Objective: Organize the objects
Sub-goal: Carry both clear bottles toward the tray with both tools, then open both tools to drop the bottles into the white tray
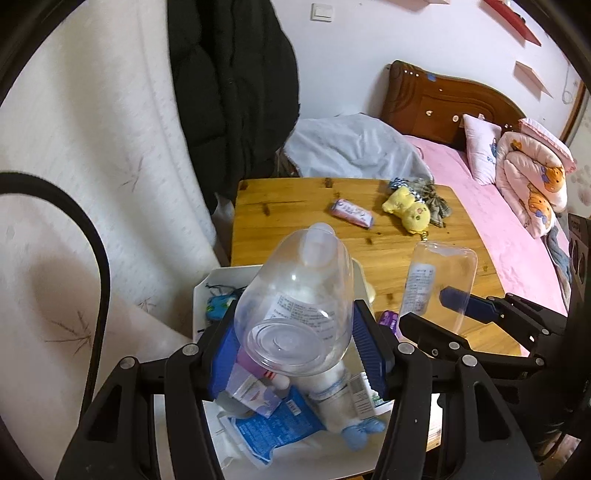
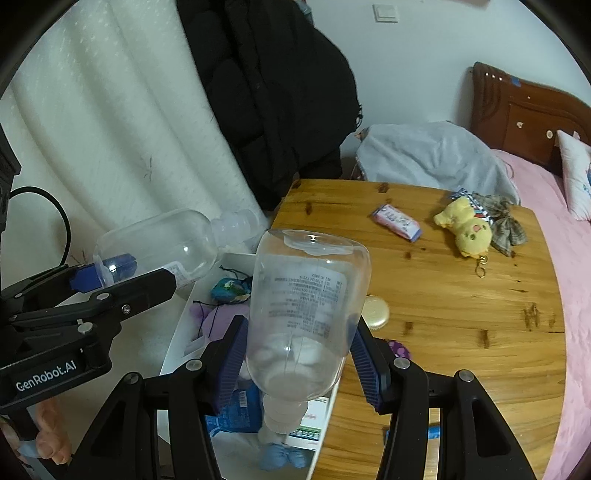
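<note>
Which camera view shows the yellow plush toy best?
The right wrist view: the yellow plush toy lies unobstructed on the wooden table, keyring visible. The left wrist view shows it too, but smaller and farther away.

Black jacket [image 2: 273, 96] hangs against white curtain [image 2: 103, 122]. Wall switch [image 1: 322, 12] above. Bed: brown headboard [image 1: 439, 99], pink sheet [image 1: 491, 210], 1 pink pillow [image 1: 480, 147], folded quilt [image 1: 532, 184] with cartoon print. Grey cloth [image 2: 432, 155] heaped at table's far edge. Red shelves [image 1: 517, 18] on wall, upper right
</note>
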`<state>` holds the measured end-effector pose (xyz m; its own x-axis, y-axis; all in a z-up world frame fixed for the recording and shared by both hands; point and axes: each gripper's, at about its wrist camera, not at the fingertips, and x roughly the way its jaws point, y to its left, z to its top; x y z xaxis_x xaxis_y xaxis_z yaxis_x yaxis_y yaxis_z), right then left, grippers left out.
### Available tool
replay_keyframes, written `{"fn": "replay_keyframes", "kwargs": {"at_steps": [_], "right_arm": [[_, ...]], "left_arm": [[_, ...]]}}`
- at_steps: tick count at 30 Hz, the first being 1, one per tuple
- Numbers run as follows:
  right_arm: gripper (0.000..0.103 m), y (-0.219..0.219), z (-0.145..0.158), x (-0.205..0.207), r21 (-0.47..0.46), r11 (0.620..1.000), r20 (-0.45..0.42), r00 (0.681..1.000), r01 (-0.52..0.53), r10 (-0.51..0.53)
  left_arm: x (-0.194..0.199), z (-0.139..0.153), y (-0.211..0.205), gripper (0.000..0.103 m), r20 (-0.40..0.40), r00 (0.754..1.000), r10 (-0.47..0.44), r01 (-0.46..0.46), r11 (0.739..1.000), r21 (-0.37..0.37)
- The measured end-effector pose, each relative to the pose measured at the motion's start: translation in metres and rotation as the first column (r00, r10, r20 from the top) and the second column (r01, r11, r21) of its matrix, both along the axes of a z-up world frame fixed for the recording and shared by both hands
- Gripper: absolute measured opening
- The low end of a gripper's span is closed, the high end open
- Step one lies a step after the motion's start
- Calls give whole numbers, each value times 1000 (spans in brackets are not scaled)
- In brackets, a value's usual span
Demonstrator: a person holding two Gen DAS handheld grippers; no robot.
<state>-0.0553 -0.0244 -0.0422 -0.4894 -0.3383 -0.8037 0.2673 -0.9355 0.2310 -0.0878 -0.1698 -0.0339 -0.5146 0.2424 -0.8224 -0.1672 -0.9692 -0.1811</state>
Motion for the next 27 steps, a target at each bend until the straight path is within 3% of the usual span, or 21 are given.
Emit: {"fn": "replay_keyframes", "kwargs": {"at_steps": [18,22,27], "right_arm": [[59,-30,-40,-19,64,998,99,995,-25,19],[73,-36,-43,-18,89,995,93,995,-43,35],[74,-42,-44,-14,126,990,79,996,-60,50]], "left_arm": [[-5,-29,-17,62,80,997,16,-20,999,46],[-7,-32,-17,62,104,994,18,-23,999,48],[-7,-37,-21,64,135,990,44,-51,997,55]]}}
